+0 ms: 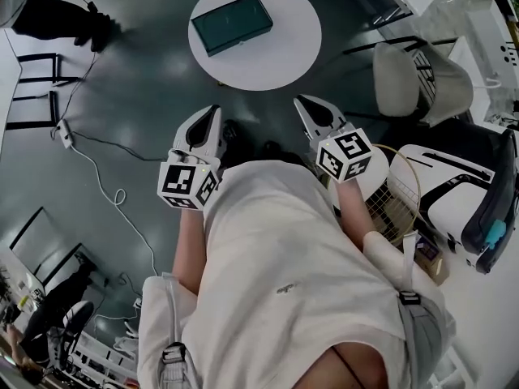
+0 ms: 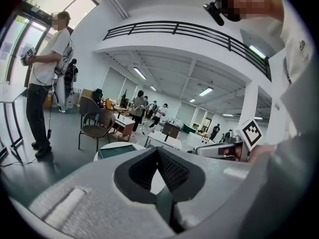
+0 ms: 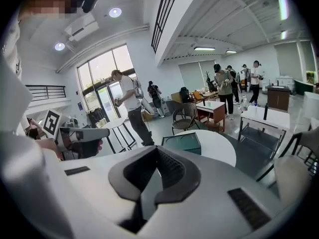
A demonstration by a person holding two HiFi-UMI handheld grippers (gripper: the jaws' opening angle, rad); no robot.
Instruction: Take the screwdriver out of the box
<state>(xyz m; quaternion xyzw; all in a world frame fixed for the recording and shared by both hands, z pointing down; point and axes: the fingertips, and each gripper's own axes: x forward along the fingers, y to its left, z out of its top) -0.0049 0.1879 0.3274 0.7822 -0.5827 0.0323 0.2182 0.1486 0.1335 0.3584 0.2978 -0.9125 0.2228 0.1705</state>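
You hold both tools up in front of your chest, well short of the round white tabletop (image 1: 284, 59) ahead of you. Your left tool (image 1: 214, 112) has its jaws pressed together with nothing between them. Its marker cube (image 1: 188, 183) sits nearest your body. Your right tool (image 1: 303, 101) is the same, with its jaws closed on nothing and its cube (image 1: 345, 154) close to your shirt. The two tools are level with each other and apart, both tips pointing toward the tabletop.

The dark green box (image 1: 231, 24) lies flat on the far half of that tabletop, set at a slight angle, and neither tool touches it. Its lid is down, so you cannot see the screwdriver from any view.

A pale chair (image 1: 405, 83) stands to the right of the tabletop. To your left, a white cable (image 1: 113, 193) snakes across the dark floor (image 1: 138, 79). In the room beyond, other people stand among more chairs and tables.
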